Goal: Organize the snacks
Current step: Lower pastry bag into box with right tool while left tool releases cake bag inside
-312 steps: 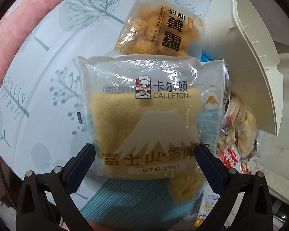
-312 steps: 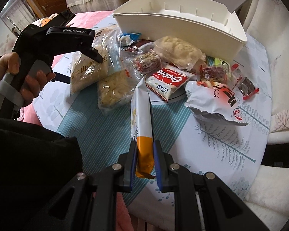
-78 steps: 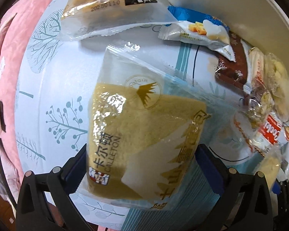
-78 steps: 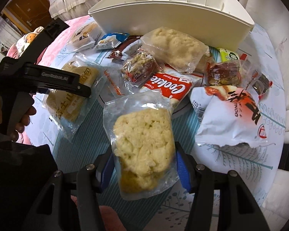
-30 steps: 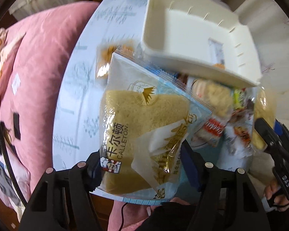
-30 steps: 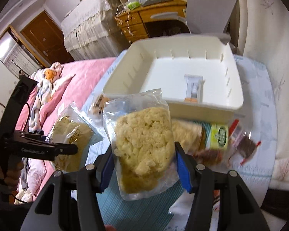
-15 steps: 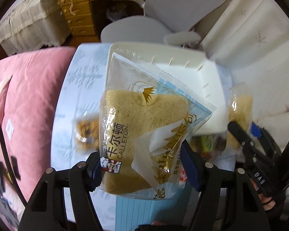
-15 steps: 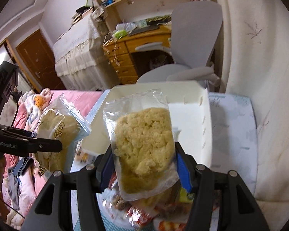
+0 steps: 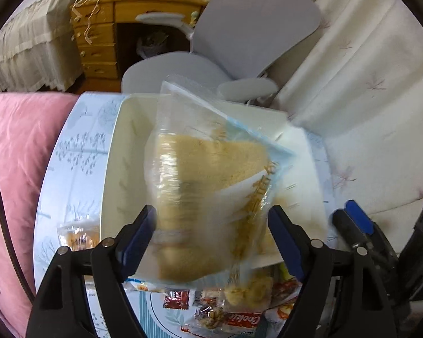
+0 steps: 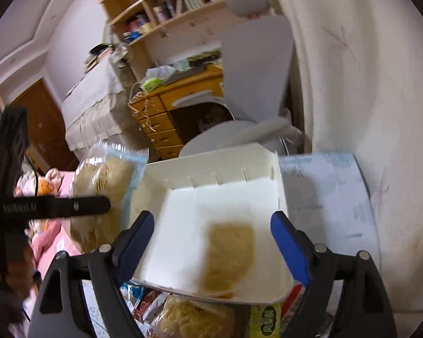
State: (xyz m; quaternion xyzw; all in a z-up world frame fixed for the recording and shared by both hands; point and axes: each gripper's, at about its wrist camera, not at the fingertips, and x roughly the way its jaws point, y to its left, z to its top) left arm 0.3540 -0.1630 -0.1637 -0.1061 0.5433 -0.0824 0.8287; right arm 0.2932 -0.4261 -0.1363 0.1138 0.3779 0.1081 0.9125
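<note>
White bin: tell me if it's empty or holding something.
Holding something. In the right wrist view a blurred pale crumbly snack pack sits inside the white bin, below the open right gripper. Nothing else shows inside.

Your clear-wrapped sponge cake bag is blurred and tilted over the white bin, between blue pads that stand wide of it, so you cannot tell whether it is held. Your other bag, the pale crumbly snack, lies blurred inside the bin, toward its near right part. More wrapped snacks sit on the table just in front of the bin.
</note>
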